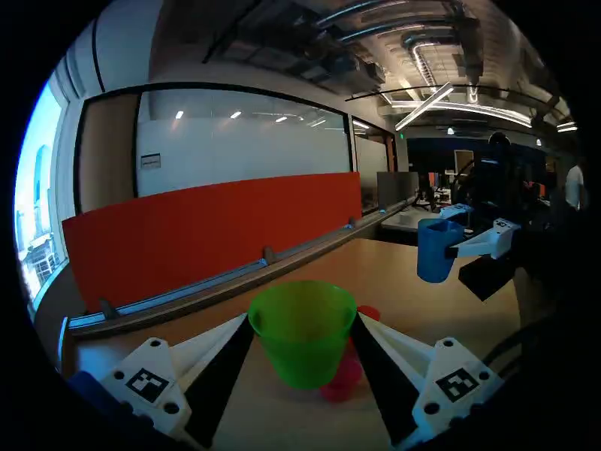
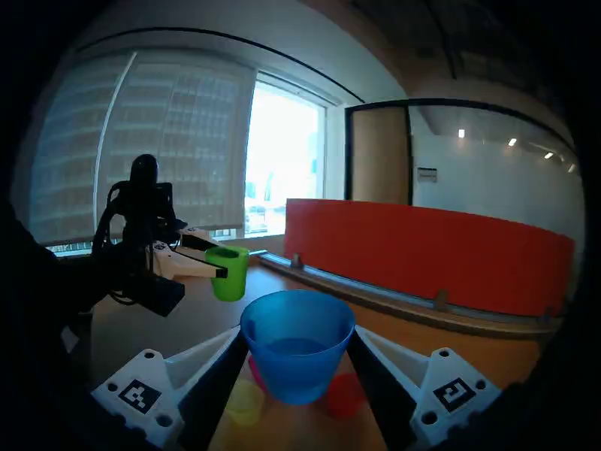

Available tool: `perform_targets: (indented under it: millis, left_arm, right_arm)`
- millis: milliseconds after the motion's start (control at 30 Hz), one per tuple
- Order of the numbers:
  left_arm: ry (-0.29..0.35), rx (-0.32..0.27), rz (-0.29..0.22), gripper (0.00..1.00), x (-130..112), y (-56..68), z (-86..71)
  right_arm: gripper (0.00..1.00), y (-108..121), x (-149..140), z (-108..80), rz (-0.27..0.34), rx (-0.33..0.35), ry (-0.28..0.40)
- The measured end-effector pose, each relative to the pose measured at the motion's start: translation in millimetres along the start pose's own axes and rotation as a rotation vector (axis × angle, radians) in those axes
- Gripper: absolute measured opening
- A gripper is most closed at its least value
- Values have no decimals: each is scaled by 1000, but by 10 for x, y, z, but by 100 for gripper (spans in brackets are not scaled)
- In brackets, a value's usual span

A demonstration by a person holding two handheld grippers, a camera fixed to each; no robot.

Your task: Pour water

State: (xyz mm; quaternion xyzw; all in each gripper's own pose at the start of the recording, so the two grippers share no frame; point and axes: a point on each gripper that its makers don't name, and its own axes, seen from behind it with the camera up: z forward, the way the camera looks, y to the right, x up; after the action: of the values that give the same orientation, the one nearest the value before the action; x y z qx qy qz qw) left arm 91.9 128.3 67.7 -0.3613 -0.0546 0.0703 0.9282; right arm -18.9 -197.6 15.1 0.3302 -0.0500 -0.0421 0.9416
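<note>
R hand-held gripper [image 2: 298, 336]: blue cup [image 2: 297, 364] upright

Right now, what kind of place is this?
Probably an open office: a long desk with an orange divider, a glass-walled room behind it, and strip lights under bare ceiling pipes.
</note>
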Motion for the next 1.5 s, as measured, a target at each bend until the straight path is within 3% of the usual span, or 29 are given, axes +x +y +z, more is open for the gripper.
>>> perform_targets:
  millis: [700, 967, 1500]
  left_arm:
    - [15, -18, -5, 87, -23, 142, -56]
    - [17, -55, -22, 87, -109, 317, -104]
    - [14, -124, -68, 87, -361, 679, -152]
  right_arm:
    - [90, -37, 209, 4, -19, 20, 22]
    - [90, -75, 307, 17, -55, 41, 17]
    - [90, -114, 411, 71, -211, 59, -12]
